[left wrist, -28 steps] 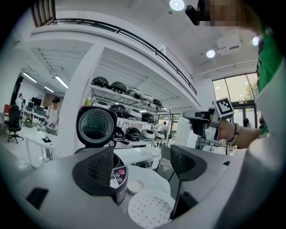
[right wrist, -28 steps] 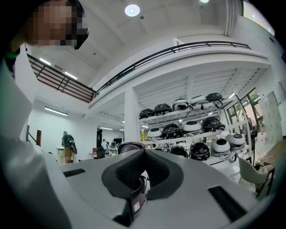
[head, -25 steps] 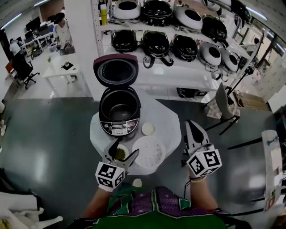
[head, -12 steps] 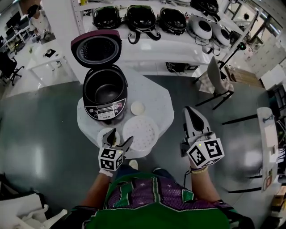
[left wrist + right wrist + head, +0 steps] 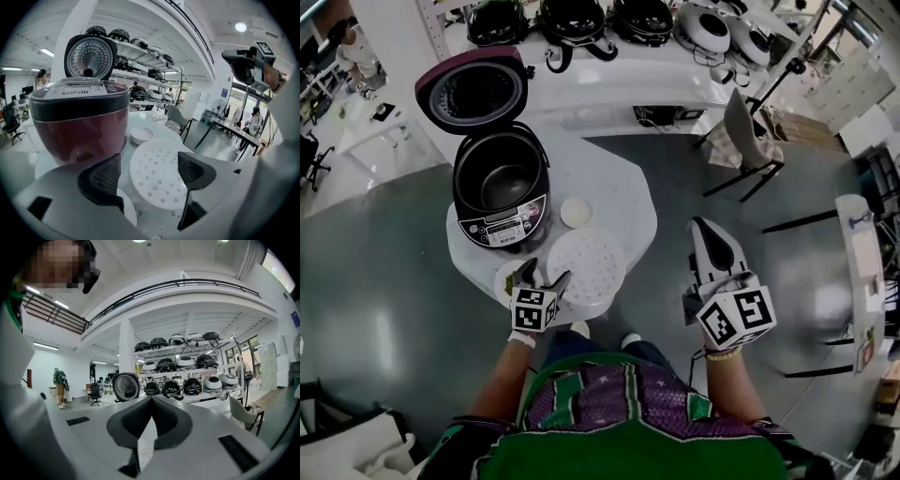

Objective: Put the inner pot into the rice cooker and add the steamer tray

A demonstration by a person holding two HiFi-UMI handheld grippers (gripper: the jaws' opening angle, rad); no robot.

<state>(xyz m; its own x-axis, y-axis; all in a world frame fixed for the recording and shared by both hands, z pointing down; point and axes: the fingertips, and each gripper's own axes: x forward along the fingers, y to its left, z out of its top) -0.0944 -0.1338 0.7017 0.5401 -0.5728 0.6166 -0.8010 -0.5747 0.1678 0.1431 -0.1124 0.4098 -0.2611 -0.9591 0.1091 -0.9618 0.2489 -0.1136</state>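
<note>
The maroon rice cooker (image 5: 497, 192) stands on the white table (image 5: 628, 202) with its lid (image 5: 472, 94) up, and the dark inner pot (image 5: 502, 181) shows inside it. The white perforated steamer tray (image 5: 587, 264) lies flat in front of the cooker. My left gripper (image 5: 546, 274) is open, low at the table's near edge, with its right jaw over the tray's left rim. In the left gripper view the steamer tray (image 5: 157, 176) lies between and beyond the open jaws of the left gripper (image 5: 149, 165), beside the cooker (image 5: 79, 122). My right gripper (image 5: 710, 246) is shut and empty, off the table's right side.
A small white dish (image 5: 576, 212) sits behind the tray, and a white plate (image 5: 506, 278) lies under the left gripper. Shelves of black and white cookers (image 5: 581, 14) stand behind the table. A chair (image 5: 741, 141) is at the right, over grey floor.
My left gripper has sunk toward the table's near edge, down to the tray's left rim. The right gripper has drifted a little and stays shut. The head view has shifted.
</note>
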